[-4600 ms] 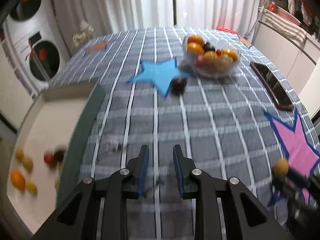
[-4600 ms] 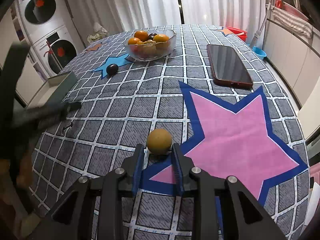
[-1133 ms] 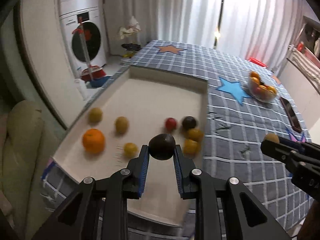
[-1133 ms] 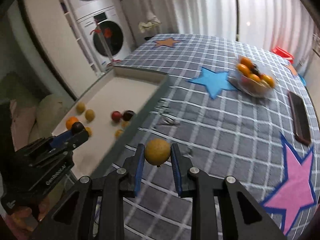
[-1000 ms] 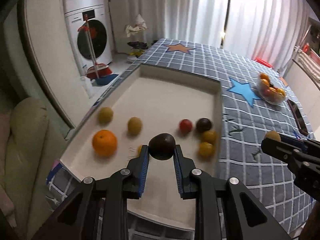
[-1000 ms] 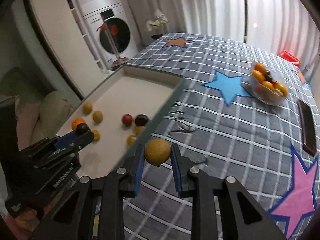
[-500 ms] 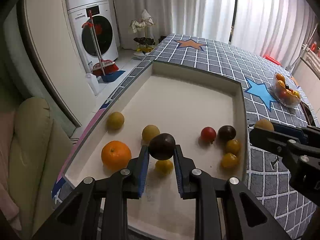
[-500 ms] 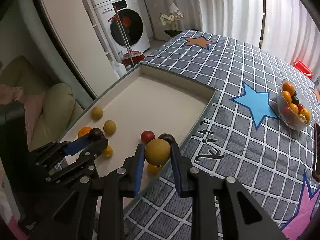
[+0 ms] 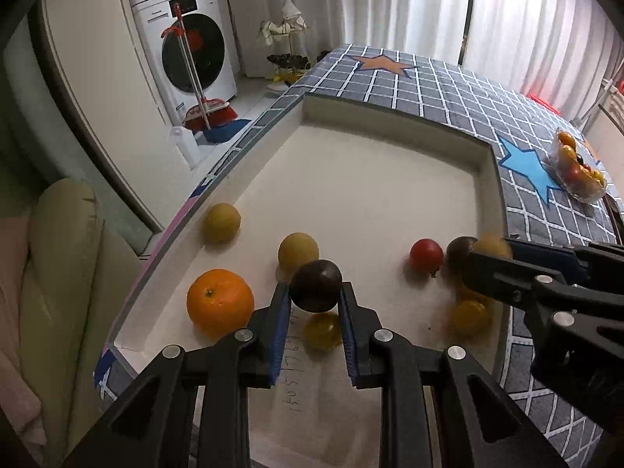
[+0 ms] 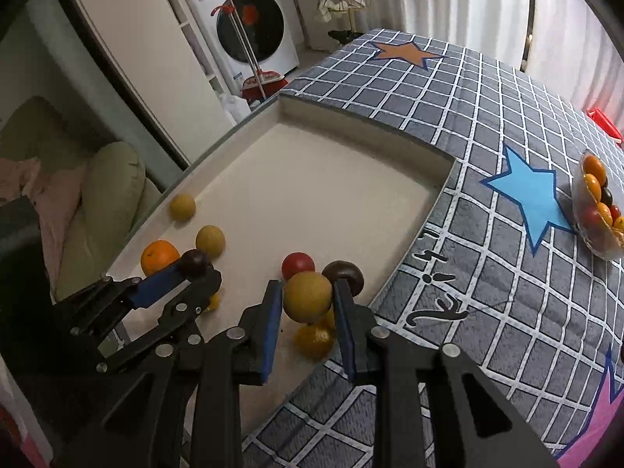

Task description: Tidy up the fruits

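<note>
My left gripper (image 9: 315, 292) is shut on a dark plum (image 9: 316, 279) and hangs over the near part of the white tray (image 9: 370, 179). In the right wrist view, my right gripper (image 10: 307, 292) hovers over the tray's near right corner. Its jaws are opening, with a yellow-brown round fruit (image 10: 307, 302) still between them and slipping free. That fruit (image 9: 492, 245) looks blurred at the right gripper's tip in the left wrist view. Several fruits lie in the tray: an orange (image 9: 219, 302), a red one (image 9: 426, 253), another dark plum (image 9: 459, 247) and small yellow ones.
The tray (image 10: 312, 179) sits sunk into the grey checked cloth (image 10: 468, 117) at the table's left edge. A clear bowl of fruit (image 10: 600, 210) stands at the far right by a blue star patch (image 10: 534, 195). A washing machine (image 9: 195, 50) and a cushion are beyond the edge.
Both grippers have moved left and down over the tray, each carrying its fruit. The right gripper's fingers now stand wider around the yellow-brown fruit. The left still grips the plum.
</note>
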`<state>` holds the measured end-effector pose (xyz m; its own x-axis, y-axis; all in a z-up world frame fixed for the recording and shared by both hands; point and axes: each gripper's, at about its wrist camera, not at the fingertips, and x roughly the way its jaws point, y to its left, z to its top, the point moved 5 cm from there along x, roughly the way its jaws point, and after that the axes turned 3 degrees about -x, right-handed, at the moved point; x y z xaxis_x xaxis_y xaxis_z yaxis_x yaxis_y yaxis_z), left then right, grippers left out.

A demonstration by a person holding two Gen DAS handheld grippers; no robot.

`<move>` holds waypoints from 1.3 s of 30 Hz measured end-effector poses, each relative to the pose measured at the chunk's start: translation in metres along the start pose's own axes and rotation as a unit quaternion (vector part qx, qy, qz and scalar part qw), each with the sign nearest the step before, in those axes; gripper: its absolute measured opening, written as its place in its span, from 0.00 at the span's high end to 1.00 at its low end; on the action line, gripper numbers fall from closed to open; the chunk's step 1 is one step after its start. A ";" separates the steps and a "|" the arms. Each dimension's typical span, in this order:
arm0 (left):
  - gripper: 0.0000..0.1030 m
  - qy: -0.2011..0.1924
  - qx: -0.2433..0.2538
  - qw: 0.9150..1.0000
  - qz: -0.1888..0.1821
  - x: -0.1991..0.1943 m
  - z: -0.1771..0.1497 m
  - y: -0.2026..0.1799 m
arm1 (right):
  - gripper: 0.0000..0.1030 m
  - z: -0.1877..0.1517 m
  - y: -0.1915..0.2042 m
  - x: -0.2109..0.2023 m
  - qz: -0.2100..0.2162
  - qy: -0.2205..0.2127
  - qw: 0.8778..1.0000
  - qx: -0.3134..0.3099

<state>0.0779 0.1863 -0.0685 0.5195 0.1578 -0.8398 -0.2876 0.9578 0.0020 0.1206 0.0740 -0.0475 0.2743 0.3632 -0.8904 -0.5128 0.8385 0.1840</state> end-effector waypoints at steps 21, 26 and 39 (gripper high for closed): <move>0.00 -0.020 0.004 1.000 0.020 -0.017 -0.006 0.000 | 0.00 -0.009 -0.002 -0.022 -0.032 0.000 0.999 0.005; 0.00 -0.010 0.007 1.000 0.013 -0.020 -0.010 0.001 | 0.00 -0.014 -0.003 -0.026 -0.042 0.006 0.999 0.005; 0.00 -0.010 0.014 1.000 0.017 -0.030 -0.024 0.002 | 0.00 -0.023 0.010 -0.038 -0.071 0.009 0.997 -0.034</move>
<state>0.0421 0.1780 -0.0568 0.5257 0.1947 -0.8281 -0.2836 0.9579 0.0452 0.0860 0.0593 -0.0218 0.3336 0.2356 -0.9128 -0.5240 0.8513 0.0282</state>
